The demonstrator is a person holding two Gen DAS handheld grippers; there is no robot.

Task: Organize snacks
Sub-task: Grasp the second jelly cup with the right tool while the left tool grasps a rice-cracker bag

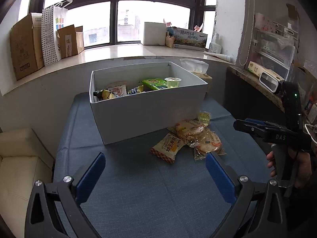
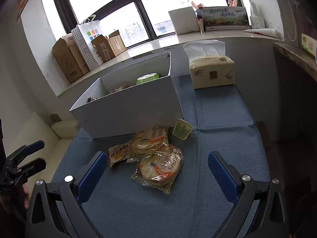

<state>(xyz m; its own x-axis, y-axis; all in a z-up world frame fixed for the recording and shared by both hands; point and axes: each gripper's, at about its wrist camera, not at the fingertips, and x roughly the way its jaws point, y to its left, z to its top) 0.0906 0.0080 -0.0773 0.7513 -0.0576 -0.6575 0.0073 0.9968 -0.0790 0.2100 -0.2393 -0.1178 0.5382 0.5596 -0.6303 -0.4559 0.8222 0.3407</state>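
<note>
A white box (image 1: 146,115) stands on the blue table and holds several snack packs and a jelly cup (image 1: 173,82). In front of its right corner lie a corn cake pack (image 1: 168,147), two clear-wrapped round pastries (image 1: 190,130) and a second jelly cup (image 1: 204,117). My left gripper (image 1: 155,163) is open and empty, short of the pile. My right gripper (image 2: 157,163) is open and empty, its fingers either side of the nearest pastry (image 2: 160,166), above it. The box (image 2: 126,109), corn cake pack (image 2: 119,153) and tipped jelly cup (image 2: 182,130) also show there.
A tissue pack (image 2: 212,72) stands behind the box on the right. A windowsill (image 1: 111,51) with cardboard boxes and bags runs behind. A cream sofa (image 1: 21,158) is at the left, a shelf (image 1: 257,81) at the right.
</note>
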